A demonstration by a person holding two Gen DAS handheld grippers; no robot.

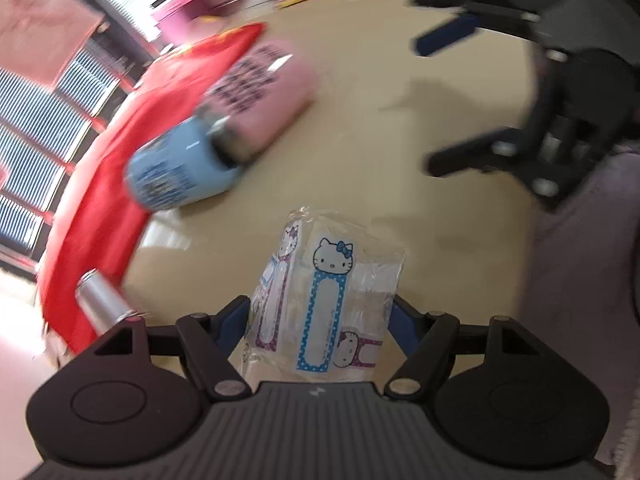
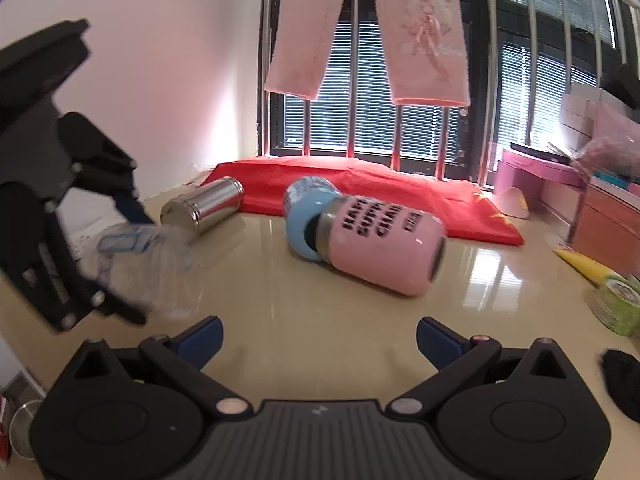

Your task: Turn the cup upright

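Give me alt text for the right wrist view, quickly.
The right gripper hangs open and empty over a beige table. At left, the left gripper holds a clear plastic cup on its side. Beyond lie a pink cup, a blue cup and a steel cup, all tipped over.

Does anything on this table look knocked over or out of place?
Yes. Three cups lie on their sides: the pink cup, the blue cup touching it, and the steel cup. The left gripper holds a clear cup.
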